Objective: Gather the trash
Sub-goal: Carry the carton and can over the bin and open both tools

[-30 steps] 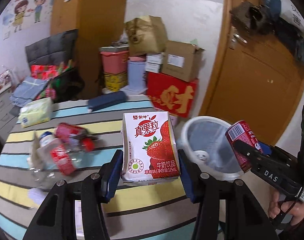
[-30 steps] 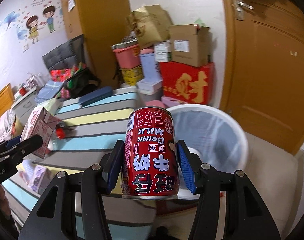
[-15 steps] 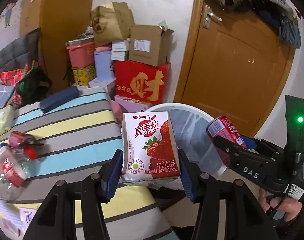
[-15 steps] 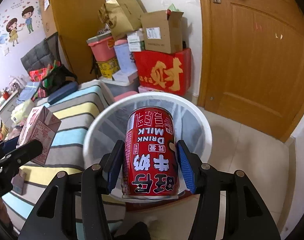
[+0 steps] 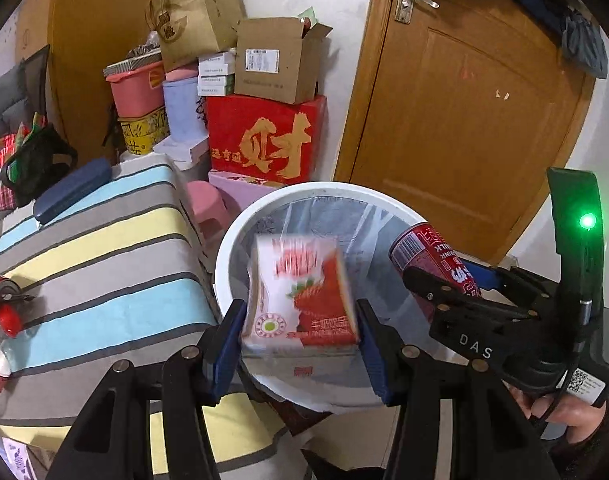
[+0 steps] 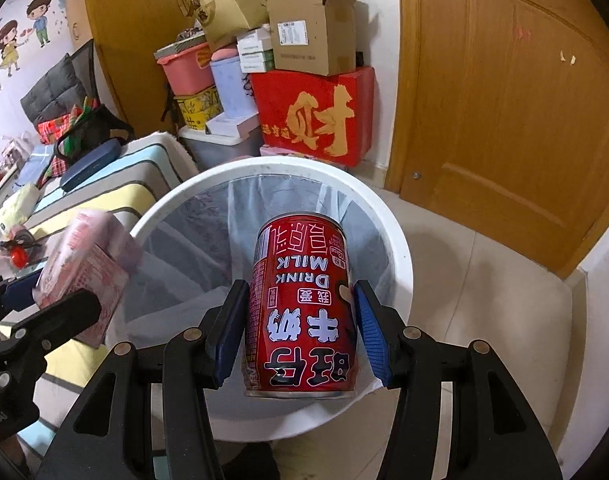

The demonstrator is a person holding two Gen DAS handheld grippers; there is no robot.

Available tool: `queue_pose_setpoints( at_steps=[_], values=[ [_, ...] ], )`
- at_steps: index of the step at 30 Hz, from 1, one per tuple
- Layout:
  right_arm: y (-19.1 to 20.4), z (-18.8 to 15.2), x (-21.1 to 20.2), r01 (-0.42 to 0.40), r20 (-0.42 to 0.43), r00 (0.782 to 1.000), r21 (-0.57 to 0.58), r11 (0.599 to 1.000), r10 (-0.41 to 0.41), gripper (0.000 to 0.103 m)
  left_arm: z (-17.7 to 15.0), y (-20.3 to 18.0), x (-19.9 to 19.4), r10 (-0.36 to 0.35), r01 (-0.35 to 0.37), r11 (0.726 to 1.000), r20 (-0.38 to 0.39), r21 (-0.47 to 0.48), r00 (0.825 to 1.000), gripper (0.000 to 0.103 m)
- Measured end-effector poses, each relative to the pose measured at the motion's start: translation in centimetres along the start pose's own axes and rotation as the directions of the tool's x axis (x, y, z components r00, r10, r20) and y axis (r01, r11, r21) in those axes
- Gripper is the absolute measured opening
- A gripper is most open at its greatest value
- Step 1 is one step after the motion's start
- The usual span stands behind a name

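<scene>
The white trash bin (image 5: pixel 240 248), lined with a thin clear bag, stands on the floor just right of the striped desk (image 5: pixel 104 248) and takes up the middle of both views; its rim reaches the desk's edge. Behind it, against the far wall, a red box (image 5: pixel 264 136) carries an open cardboard box (image 5: pixel 280 64), with the wooden door (image 5: pixel 464 120) to the right.

The left hand-held gripper (image 5: pixel 300 332) has its blue pads partly apart, set against the two sides of a strawberry milk carton (image 5: pixel 300 292). The carton is upright, blurred, and sits over the near-left part of the bin's mouth. In the right wrist view the same carton (image 6: pixel 84 272) shows at the left, over the bin's left rim.

The right hand-held gripper (image 6: pixel 300 332) is parted about as wide, its pads pressed on a red milk drink can (image 6: pixel 300 312). The can is upside down, its print inverted, and hangs over the middle of the bin's opening. From the left wrist view the can (image 5: pixel 432 256) tilts above the bin's right rim, with a hand (image 5: pixel 564 412) gripping the tool's handle at the near right.

On the desk's far left lie a red-capped bottle and a crushed can (image 5: pixel 0 292).
</scene>
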State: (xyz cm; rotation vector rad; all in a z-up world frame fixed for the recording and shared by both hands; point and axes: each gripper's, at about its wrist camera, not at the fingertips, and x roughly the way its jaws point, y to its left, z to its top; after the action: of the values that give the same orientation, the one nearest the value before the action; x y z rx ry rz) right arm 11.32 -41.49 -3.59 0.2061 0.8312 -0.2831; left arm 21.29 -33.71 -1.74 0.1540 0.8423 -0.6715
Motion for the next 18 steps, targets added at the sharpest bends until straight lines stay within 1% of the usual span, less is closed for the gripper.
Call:
queue_pose_setpoints(
  at_steps=[3, 5, 7, 10, 12, 18],
  values=[
    [-0.1, 0.1, 0.4, 0.004, -0.010, 1.000, -0.003, 1.000, -0.004, 0.055, 0.0, 0.0, 0.2, -0.002, 0.002, 1.000, -0.001, -0.007, 1.000, 0.054],
    [-0.2, -0.1, 0.5, 0.010, -0.016, 1.000, -0.006, 1.000, -0.010, 0.055, -0.1, 0.1, 0.2, -0.018, 0.018, 1.000, 0.000, -0.017, 1.000, 0.059],
    [-0.2, -0.1, 0.4, 0.019, -0.007, 1.000, -0.011, 1.000, -0.019, 0.056, -0.2, 0.2, -0.1, -0.011, 0.011, 1.000, 0.005, -0.025, 1.000, 0.063],
    [-0.2, -0.2, -0.2, 0.016, 0.018, 1.000, -0.008, 1.000, -0.016, 0.061, -0.2, 0.4, -0.5, 0.004, -0.004, 1.000, 0.016, -0.023, 1.000, 0.064],
    [-0.2, -0.1, -0.4, 0.013, 0.026, 1.000, -0.001, 1.000, -0.013, 0.061, -0.3, 0.7, -0.9, -0.004, 0.005, 0.999, 0.018, -0.038, 1.000, 0.064],
    [0.3, -0.2, -1.1, 0.020, 0.042, 0.999, 0.005, 1.000, -0.020, 0.061, -0.9, 1.7, -2.5, 0.019, -0.016, 0.998, 0.038, -0.058, 0.999, 0.064]
  ],
)
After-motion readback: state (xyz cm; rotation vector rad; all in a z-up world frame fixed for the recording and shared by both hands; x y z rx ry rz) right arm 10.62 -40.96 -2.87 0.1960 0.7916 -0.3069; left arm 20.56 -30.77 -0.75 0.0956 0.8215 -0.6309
